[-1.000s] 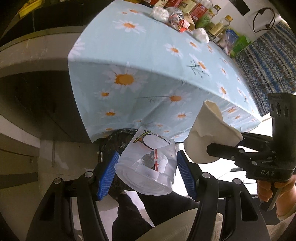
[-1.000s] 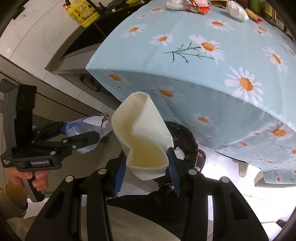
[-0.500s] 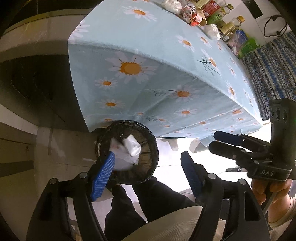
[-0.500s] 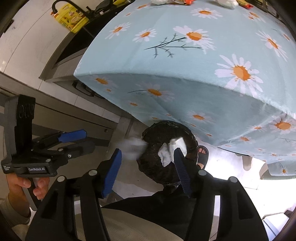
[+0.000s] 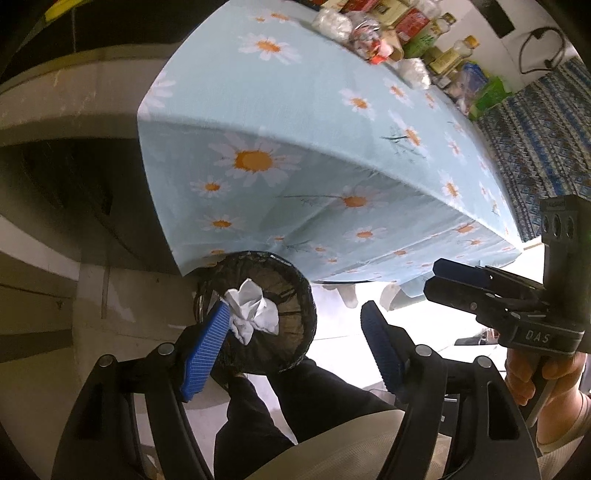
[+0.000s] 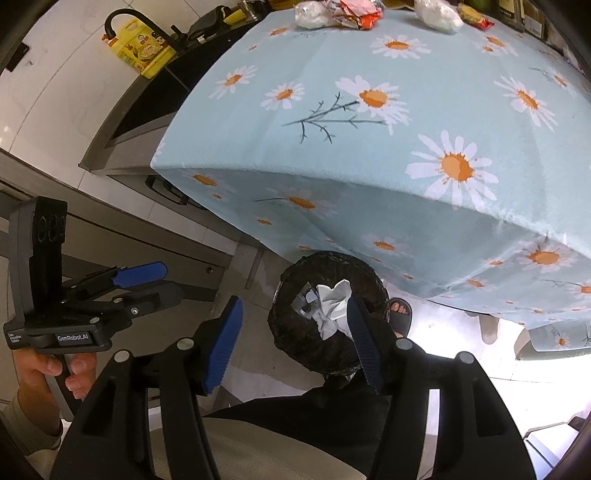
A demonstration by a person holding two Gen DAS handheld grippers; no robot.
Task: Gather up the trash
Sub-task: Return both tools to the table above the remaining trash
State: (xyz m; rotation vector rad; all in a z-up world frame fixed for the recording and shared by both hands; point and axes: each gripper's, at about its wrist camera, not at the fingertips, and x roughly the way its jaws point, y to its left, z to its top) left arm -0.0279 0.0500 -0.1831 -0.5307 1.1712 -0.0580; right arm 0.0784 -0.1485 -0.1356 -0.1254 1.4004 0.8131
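A black bag-lined bin (image 5: 258, 255) (image 6: 328, 255) stands on the floor under the table's near edge. Crumpled white trash (image 5: 253, 314) (image 6: 334, 299) and a clear plastic piece (image 6: 304, 301) lie in it. My left gripper (image 5: 291, 347) hangs open above the bin with nothing between its blue pads; from the right wrist it shows at the left (image 6: 168, 282). My right gripper (image 6: 293, 345) is also open and empty over the bin, and shows at the right of the left wrist view (image 5: 437, 277). More trash lies far off on the table: white wads (image 5: 332, 22) (image 6: 437, 14) and a red wrapper (image 5: 369, 40) (image 6: 358, 11).
The table wears a light blue daisy cloth (image 5: 295, 110) (image 6: 406, 110) that overhangs the bin. Bottles and boxes (image 5: 443, 55) line its far edge. A grey counter with a yellow box (image 6: 144, 55) stands at the left. The person's dark trouser legs (image 5: 251, 424) and a sandalled foot (image 6: 400, 314) are beside the bin.
One second ago my left gripper held a clear plastic cup and my right a cream paper cup. Both opened and the cups dropped into the bin.
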